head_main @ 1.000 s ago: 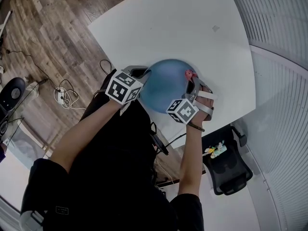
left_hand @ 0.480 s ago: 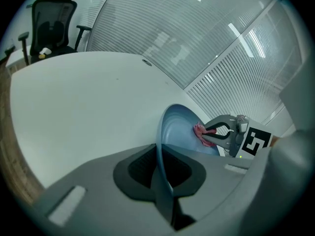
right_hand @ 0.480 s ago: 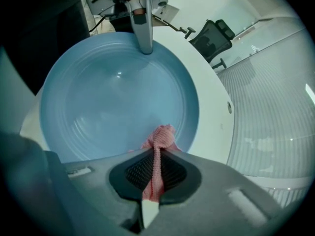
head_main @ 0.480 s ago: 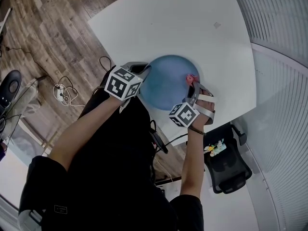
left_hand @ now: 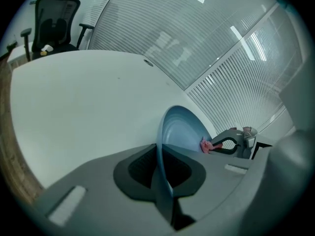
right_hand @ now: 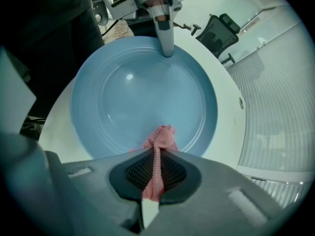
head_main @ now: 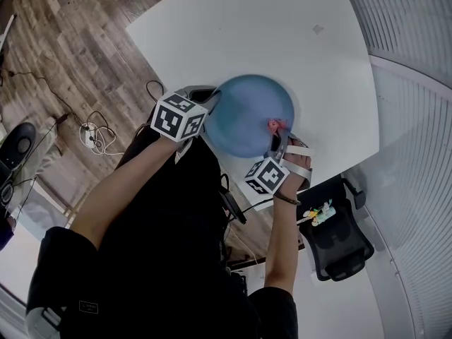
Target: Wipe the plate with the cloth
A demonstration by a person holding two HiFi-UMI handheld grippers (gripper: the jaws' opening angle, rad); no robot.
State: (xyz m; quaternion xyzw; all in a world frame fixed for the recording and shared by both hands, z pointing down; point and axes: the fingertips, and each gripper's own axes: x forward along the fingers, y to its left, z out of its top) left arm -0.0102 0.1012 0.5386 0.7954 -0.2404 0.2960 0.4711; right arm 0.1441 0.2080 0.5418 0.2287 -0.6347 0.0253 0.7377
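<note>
A round blue plate [head_main: 248, 115] lies on the white table [head_main: 247, 34] near its front edge. My left gripper [head_main: 209, 104] is shut on the plate's left rim [left_hand: 160, 146], which runs edge-on between its jaws. My right gripper [head_main: 277, 134] points steeply down over the plate's near right side and is shut on a small pink cloth [head_main: 274, 125]. The cloth [right_hand: 160, 140] sticks out past the jaws and rests on the plate's inner surface [right_hand: 142, 95] close to the rim. The left gripper [right_hand: 167, 45] shows at the plate's far rim in the right gripper view.
A black office chair [head_main: 339, 242] stands below the table's front edge at the lower right. Cables and a power strip [head_main: 92, 138] lie on the wooden floor at the left. A ribbed curved wall [head_main: 417, 119] runs along the right. A second chair [left_hand: 54, 18] stands beyond the table.
My right gripper has slid the pink cloth across the plate toward its near right rim. The left gripper has kept its hold on the left rim.
</note>
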